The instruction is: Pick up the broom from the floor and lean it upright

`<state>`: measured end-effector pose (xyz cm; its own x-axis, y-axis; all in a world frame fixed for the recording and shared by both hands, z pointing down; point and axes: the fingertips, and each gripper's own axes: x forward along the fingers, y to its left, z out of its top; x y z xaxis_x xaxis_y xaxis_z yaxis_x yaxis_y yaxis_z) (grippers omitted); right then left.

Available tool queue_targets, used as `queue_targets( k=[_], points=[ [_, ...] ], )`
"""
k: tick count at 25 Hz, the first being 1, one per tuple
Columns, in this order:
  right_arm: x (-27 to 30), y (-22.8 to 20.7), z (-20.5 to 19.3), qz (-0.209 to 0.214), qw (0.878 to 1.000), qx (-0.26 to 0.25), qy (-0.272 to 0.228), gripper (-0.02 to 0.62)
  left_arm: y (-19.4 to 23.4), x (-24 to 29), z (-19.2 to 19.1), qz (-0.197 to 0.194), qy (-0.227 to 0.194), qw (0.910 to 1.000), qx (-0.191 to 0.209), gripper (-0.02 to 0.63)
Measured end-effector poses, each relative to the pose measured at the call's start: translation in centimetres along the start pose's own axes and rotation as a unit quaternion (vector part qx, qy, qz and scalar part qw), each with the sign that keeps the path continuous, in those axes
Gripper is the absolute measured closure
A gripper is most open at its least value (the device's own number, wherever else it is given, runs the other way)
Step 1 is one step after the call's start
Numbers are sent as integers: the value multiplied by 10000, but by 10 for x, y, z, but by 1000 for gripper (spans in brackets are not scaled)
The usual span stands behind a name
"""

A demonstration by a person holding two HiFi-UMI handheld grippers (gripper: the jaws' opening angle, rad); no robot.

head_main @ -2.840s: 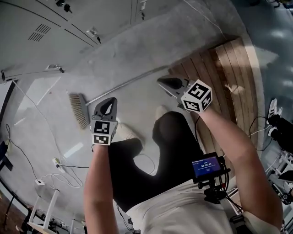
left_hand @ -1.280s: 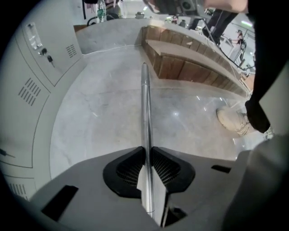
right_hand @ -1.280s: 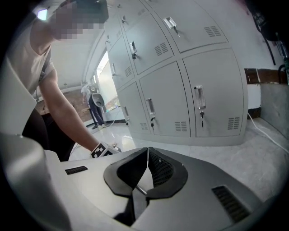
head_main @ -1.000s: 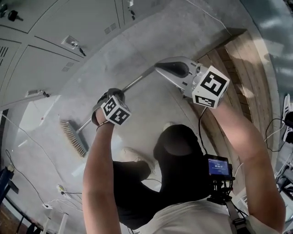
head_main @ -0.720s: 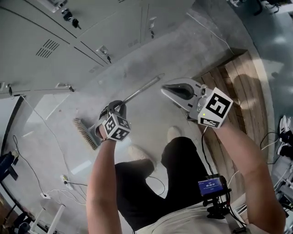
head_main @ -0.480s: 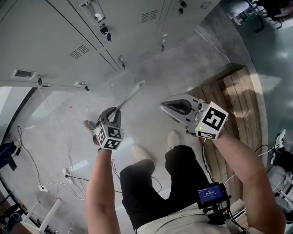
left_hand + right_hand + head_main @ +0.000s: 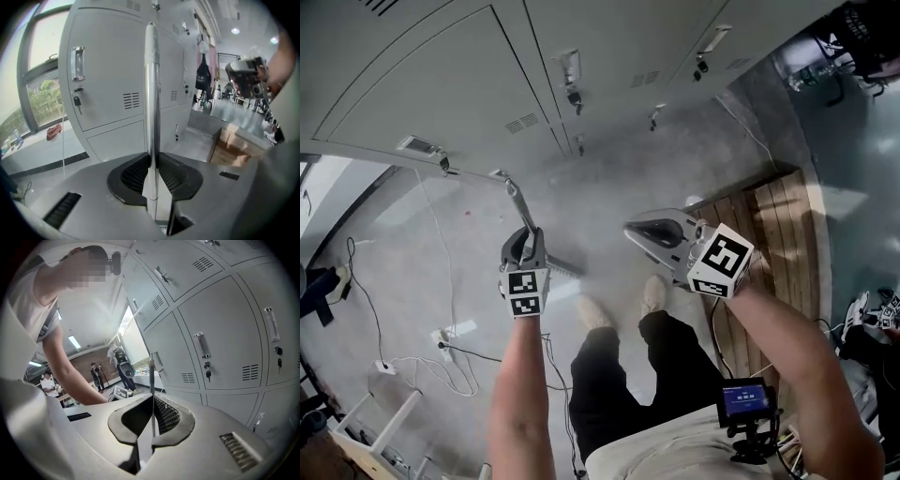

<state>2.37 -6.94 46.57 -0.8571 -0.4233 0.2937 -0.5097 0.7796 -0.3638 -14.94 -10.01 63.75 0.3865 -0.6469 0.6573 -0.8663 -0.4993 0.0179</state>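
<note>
The broom's metal handle [image 7: 516,202] stands steeply, its tip near the lockers. Its brush head [image 7: 560,269] is low by the floor behind my left gripper [image 7: 525,246]. That gripper is shut on the handle partway up. In the left gripper view the handle [image 7: 151,93] runs straight up between the pads of the left gripper [image 7: 151,161]. My right gripper [image 7: 636,228] hovers to the right of the broom, apart from it, its jaws shut on nothing. In the right gripper view the right gripper [image 7: 152,397] has its jaws meeting, with the handle [image 7: 151,376] thin and far beyond them.
Grey metal lockers [image 7: 487,84] line the wall behind the broom. A wooden platform [image 7: 778,234] lies on the right. Cables and a socket strip [image 7: 441,352] trail on the concrete floor at left. The person's shoes [image 7: 592,314] stand just below the grippers.
The broom lay flat on the floor; my left gripper closed on its handle and lifted it steeply, the tip swinging towards the lockers. Both grippers have risen; the right stays off the broom.
</note>
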Motion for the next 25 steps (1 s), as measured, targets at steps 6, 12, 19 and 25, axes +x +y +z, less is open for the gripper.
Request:
queue_targets(
  k=[6,12,19,25],
  points=[
    [2,-6,11,-15,9994,281,186,578,1,9,32,275,-341,9949,-907,534],
    [14,-2,-3,125,9982,402,422,578,27,25,37,654,-435,9862,-1460,534],
    [38,2,-21,226,9973,438,549,578,73,48,27,957,-373,9799,-1712,534],
    [47,7,-27,267,9968,483,586,578,119,66,27,1128,-335,9756,-1854,534]
  ],
)
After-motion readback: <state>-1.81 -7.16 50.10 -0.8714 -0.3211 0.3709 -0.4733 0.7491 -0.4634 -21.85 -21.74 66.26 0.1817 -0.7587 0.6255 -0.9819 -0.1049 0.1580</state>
